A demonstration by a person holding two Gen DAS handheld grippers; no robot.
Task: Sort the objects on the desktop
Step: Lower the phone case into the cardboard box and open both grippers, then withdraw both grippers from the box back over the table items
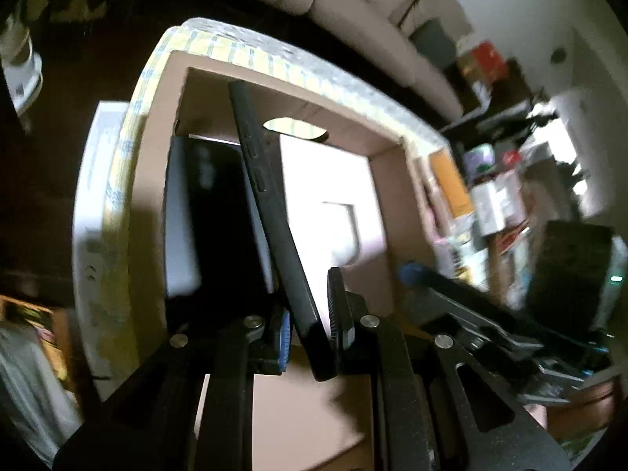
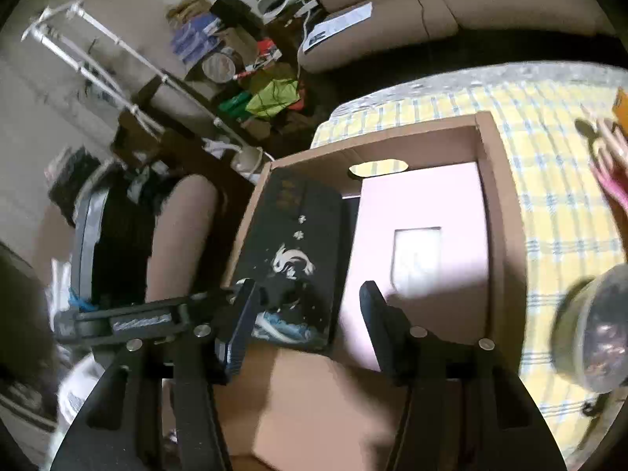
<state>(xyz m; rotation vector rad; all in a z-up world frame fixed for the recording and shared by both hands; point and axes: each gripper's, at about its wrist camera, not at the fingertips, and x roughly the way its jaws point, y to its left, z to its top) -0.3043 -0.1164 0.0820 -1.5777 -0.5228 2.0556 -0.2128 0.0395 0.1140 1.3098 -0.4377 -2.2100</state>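
Now the left gripper holds a slim black phone edge-on between its two fingers, closed on the lower end, and the phone tilts up over the open brown cardboard box. Inside the box a black rectangular case with white fish drawings leans against the left wall, and a pale pink flat box lies beside it on the right. The right gripper hovers above the near edge of the box, its fingers wide apart with nothing between them. The cardboard box stands on a yellow checked tablecloth. A round glass jar stands blurred at the right.
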